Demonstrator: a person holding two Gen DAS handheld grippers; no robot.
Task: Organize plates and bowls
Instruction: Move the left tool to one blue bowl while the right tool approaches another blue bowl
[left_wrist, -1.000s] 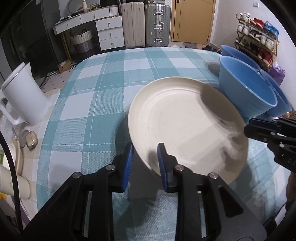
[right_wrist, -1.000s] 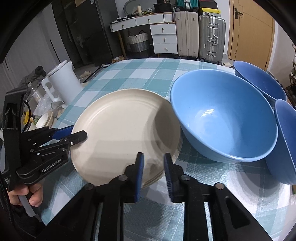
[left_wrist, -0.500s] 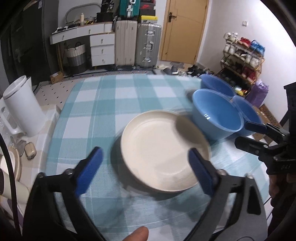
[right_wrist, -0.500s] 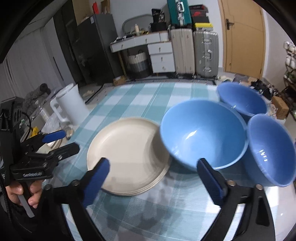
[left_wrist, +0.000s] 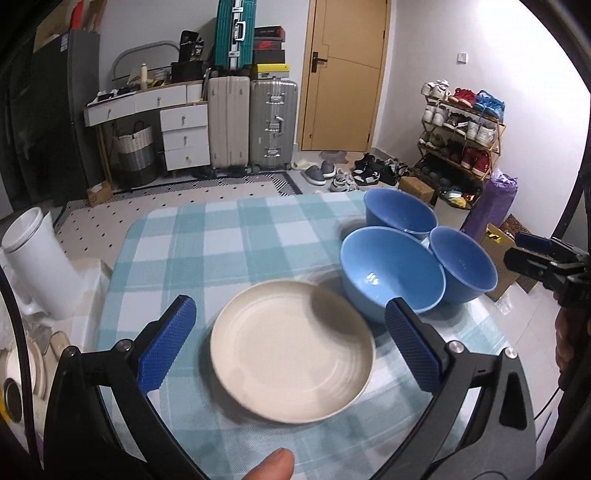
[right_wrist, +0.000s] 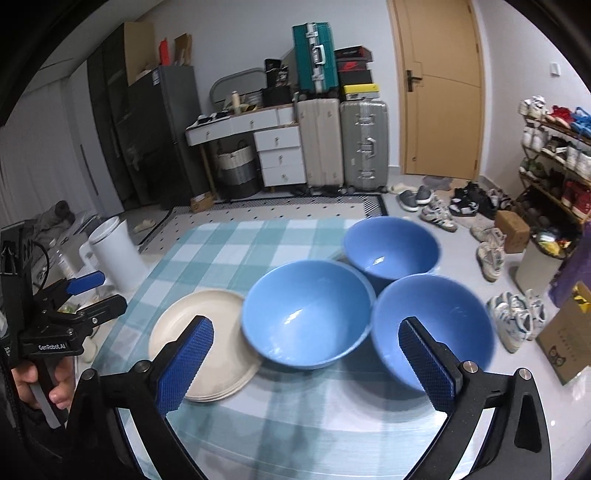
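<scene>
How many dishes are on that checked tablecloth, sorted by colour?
Round blue bowls: 3, the nearest, the middle one and the farthest.
Round cream plates: a stack beside the middle bowl. Its edge shows about 3 layers, though the exact count is hard to tell.
Total: about 6 dishes, 3 blue and about 3 cream.

One readable label: "GenRobot.AI".
White print on the black body of the left gripper (right_wrist: 96, 295), seen in the right wrist view. Marks on the shoe boxes (right_wrist: 352, 62) and the cardboard box (right_wrist: 567, 341) are too small to read.
</scene>
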